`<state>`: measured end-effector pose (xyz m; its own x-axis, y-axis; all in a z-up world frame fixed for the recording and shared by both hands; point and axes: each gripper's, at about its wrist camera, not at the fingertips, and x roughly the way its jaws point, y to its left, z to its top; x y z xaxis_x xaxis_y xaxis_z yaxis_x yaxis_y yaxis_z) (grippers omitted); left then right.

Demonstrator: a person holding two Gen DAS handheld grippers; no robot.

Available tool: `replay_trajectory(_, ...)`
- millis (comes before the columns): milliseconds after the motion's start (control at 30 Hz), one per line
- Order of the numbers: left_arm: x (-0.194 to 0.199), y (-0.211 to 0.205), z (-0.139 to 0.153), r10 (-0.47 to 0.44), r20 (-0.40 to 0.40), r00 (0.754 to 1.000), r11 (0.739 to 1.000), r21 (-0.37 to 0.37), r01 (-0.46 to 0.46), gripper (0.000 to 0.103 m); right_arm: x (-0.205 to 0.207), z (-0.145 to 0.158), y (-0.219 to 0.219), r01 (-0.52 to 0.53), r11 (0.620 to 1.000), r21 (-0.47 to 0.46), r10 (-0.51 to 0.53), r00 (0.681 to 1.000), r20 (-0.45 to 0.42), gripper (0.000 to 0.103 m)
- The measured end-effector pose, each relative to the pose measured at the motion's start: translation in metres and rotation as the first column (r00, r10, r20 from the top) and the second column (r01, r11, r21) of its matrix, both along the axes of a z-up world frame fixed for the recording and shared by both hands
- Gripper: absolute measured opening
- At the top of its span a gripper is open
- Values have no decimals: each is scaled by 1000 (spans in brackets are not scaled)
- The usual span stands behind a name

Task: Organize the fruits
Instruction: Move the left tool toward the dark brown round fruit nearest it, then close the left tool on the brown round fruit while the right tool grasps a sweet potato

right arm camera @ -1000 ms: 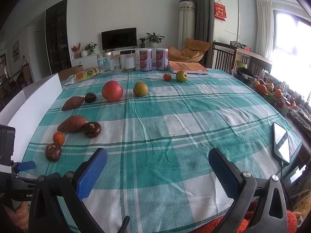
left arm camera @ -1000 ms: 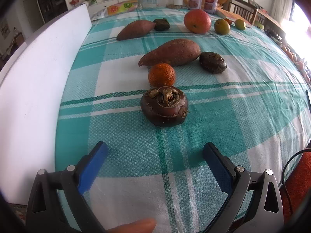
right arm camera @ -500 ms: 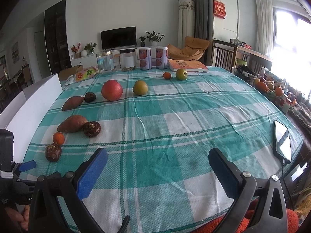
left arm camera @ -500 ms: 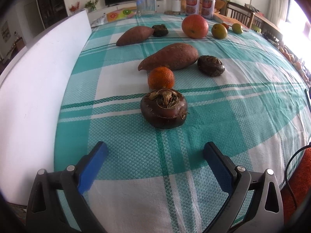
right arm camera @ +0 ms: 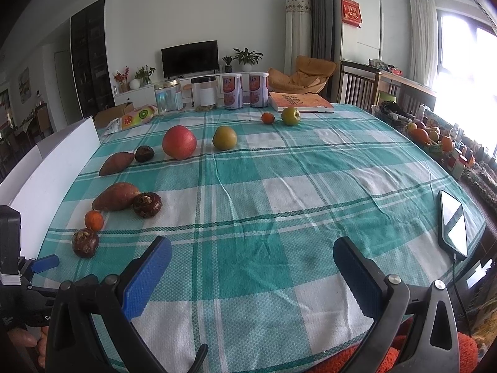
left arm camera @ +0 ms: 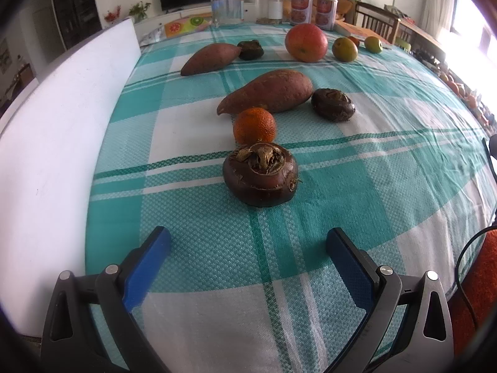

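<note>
My left gripper (left arm camera: 248, 245) is open and empty, low over the green checked tablecloth (left arm camera: 357, 186). Just ahead of it lies a dark brown water chestnut (left arm camera: 260, 177), then a small orange (left arm camera: 254, 125), a sweet potato (left arm camera: 267, 92) and a second water chestnut (left arm camera: 333, 104). Farther back are another sweet potato (left arm camera: 211, 58), a third water chestnut (left arm camera: 250, 49), a red apple (left arm camera: 306, 46) and two green fruits (left arm camera: 344, 49). My right gripper (right arm camera: 252, 255) is open and empty at the table's near edge, right of that produce (right arm camera: 85, 242).
A white board (left arm camera: 62, 118) stands along the table's left edge. Jars and cans (right arm camera: 233, 90) and a book (right arm camera: 299, 102) sit at the far end. A phone (right arm camera: 453, 223) with a cable lies at the right edge. A fruit basket (right arm camera: 428, 138) is beyond the table.
The left gripper has dropped slightly and tilted up, so the far fruits sit lower in its view. A fingertip seen at the bottom edge is gone. The right gripper has barely moved.
</note>
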<state>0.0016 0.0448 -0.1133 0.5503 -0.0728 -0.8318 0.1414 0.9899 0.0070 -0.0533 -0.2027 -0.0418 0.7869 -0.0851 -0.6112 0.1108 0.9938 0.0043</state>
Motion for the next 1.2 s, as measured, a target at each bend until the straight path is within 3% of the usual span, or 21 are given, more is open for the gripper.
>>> replay_trajectory(133, 2, 2, 2, -26, -26, 999, 1000, -13, 26, 100, 0, -1, 0, -1, 1000, 0, 1, 1000, -3, 103)
replay_trajectory(300, 8, 19, 15, -34, -36, 999, 984, -176, 27, 100, 1, -1, 1, -2, 1000, 4, 2, 1000, -7, 103)
replay_trajectory(367, 12, 20, 23, -45, -18, 999, 979, -200, 41, 100, 1, -2, 0, -3, 1000, 2, 3, 1000, -10, 103)
replay_trajectory(533, 22, 0, 32, -100, 24, 995, 981, -164, 102, 99, 2, -2, 1, -3, 1000, -1, 3, 1000, -13, 103)
replay_trajectory(767, 42, -5, 15, -58, 9, 998, 996, -73, 59, 96, 4, -4, -1, 0, 1000, 11, 0, 1000, -20, 103)
replay_trajectory(800, 41, -3, 14, -55, 12, 998, 996, -72, 55, 93, 4, -4, -2, 1, 1000, 14, 0, 1000, -24, 103)
replay_trajectory(833, 39, 0, 13, -52, 12, 999, 996, -77, 53, 67, 5, -5, -3, 1, 1000, 18, 0, 1000, -28, 103)
replay_trajectory(867, 39, 3, 10, -59, -6, 998, 994, -95, 58, 51, 6, -5, -3, -1, 1000, 23, 2, 1000, -31, 103)
replay_trajectory(967, 38, 12, 11, -55, 0, 998, 993, -104, 55, 51, 15, -4, -1, -61, 996, 60, 64, 997, -47, 103)
replay_trajectory(1033, 36, 19, 12, -54, 3, 999, 990, -130, 54, 50, 37, -1, 10, -174, 980, 100, 183, 980, -78, 103)
replay_trajectory(1100, 34, 25, 12, -45, 4, 999, 988, -146, 45, 50, 68, 4, 35, -298, 950, 88, 308, 943, -126, 103)
replay_trajectory(1167, 33, 31, 12, -42, -4, 999, 986, -160, 41, 50, 104, 5, 74, -444, 896, 11, 435, 873, -222, 103)
replay_trajectory(1200, 32, 34, 12, -40, -6, 999, 986, -165, 38, 50, 121, 3, 95, -524, 851, -28, 498, 824, -272, 103)
